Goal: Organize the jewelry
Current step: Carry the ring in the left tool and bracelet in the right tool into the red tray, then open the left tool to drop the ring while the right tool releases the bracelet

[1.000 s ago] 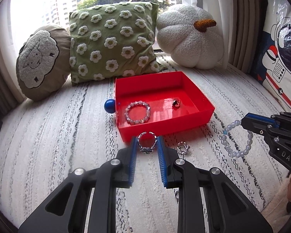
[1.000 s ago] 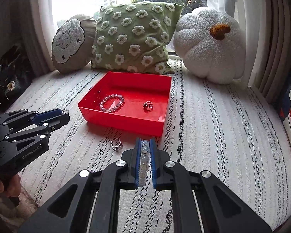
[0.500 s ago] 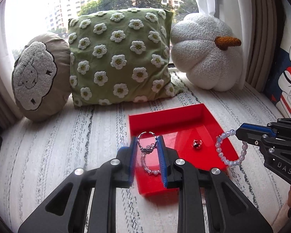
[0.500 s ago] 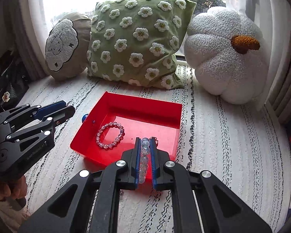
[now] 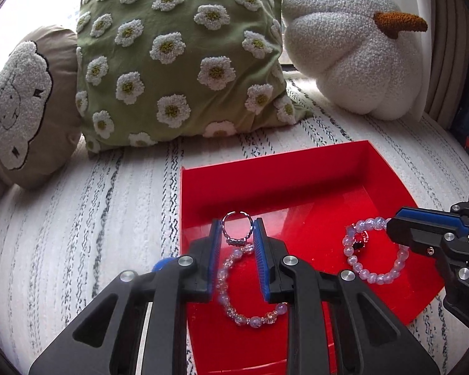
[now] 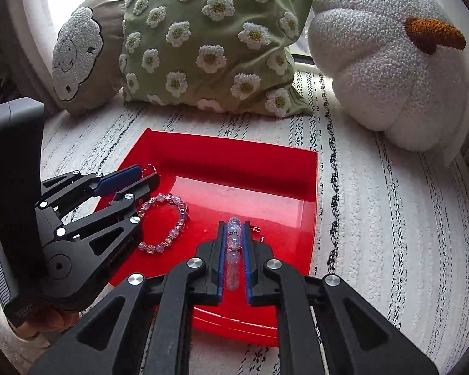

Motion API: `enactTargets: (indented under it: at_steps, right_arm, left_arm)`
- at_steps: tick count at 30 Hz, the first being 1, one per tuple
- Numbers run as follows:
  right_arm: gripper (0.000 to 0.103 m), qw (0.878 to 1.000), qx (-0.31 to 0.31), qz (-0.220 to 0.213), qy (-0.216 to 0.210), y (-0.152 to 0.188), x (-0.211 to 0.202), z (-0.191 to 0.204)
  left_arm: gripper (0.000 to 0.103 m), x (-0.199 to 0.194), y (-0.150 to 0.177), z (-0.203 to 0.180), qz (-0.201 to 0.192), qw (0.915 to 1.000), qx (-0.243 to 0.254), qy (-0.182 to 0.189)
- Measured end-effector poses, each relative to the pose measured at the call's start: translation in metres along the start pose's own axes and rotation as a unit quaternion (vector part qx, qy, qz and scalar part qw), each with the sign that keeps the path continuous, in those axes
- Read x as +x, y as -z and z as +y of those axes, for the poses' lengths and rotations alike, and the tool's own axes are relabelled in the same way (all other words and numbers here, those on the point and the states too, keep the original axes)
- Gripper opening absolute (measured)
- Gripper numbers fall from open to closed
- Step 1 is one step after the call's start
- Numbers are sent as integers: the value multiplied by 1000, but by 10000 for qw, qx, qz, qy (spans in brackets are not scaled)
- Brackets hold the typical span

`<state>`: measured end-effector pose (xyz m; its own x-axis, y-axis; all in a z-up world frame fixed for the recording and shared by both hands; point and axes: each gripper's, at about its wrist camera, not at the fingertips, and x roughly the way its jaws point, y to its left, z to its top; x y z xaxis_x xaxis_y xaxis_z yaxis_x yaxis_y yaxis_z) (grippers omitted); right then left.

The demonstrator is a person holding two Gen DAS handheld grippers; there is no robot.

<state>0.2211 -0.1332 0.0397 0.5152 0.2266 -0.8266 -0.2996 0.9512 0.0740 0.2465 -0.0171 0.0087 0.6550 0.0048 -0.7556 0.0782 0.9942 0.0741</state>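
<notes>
**Ana:** Red plastic fills the lower half of the left wrist view: the tray (image 5: pixel 297 175) sits on the striped white cover (image 5: pixel 78 218), and the left gripper (image 5: pixel 237 234) hangs above the tray's near left part. Its blue pads are pressed on a silver ring (image 5: pixel 237 226), which stands upright between them.

**Ben:** And below the ring?

**Ana:** A pale beaded bracelet (image 5: pixel 250 312) lies on the tray floor, partly hidden behind the fingers. At the right edge the right gripper (image 5: pixel 390 228) comes in over the tray, its jaws closed on a second beaded bracelet (image 5: pixel 372 272) that dangles as a loop. A small dark ring (image 5: pixel 359 242) shows through that loop; whether it touches the loop I cannot tell. A blue ball (image 5: pixel 161 264) peeks out just left of the tray.

**Ben:** What does the right wrist view give?

**Ana:** The right gripper (image 6: pixel 234 234) has its pads clamped on a column of clear beads, the held bracelet (image 6: pixel 233 250), above the tray (image 6: pixel 309 187). The left gripper (image 6: pixel 150 175) reaches in from the left, over the tray's left side, the ring only just visible at its tip. The loose bracelet (image 6: pixel 172 218) lies flat on the tray floor between the two tools.

**Ben:** Behind them?

**Ana:** A sheep cushion (image 6: pixel 81 53), a green flowered pillow (image 6: pixel 209 37) and a white pumpkin cushion (image 6: pixel 384 62), lined up along the window.
</notes>
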Motion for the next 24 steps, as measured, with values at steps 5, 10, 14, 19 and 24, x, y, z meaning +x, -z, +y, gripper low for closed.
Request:
enactTargets:
  at_steps: [5,10,14,19,24]
  right_arm:
    - [10,10000,17,42,72,2,7,-4]
    - [10,9999,17,123,90,7,15,-5]
    - [10,9998,-13,181,120,10,21,-3]
    - [10,9995,-56,259,143,14,27,-1]
    - [10,9994,-94,277,165,13,28,0]
  left_arm:
    - [20,8,5,-3,104,9999,30,-61]
    - [20,9,6,-6,116,9998,108,-154]
    - [20,11,8,-9,143,9994,198,-228]
    - [20,12,9,-9,146,9993,235,-261]
    - [21,13,10,-11,137,9989,310,-324]
